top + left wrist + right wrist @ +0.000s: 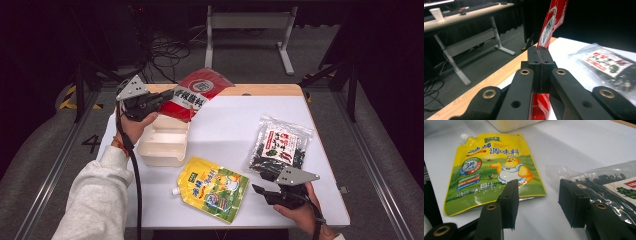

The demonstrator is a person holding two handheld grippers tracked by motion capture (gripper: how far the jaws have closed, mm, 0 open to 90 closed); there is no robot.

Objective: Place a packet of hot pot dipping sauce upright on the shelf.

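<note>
Red glossy food pouch [197,94] was pinched at edge by left hand-held gripper [161,98], up off white bench [225,130], above beige plastic tray [164,142]. Looked like carry step; next, lower into tray probably. Right hand-held gripper [256,190] sat half-apart, empty, beside clear seaweed bag [280,146].

Lab: desks [461,17], floor cables [165,52], dark surroundings.

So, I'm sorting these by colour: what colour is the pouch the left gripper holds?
Red with a white label, clearest in the high view: pouch, left gripper.
</note>
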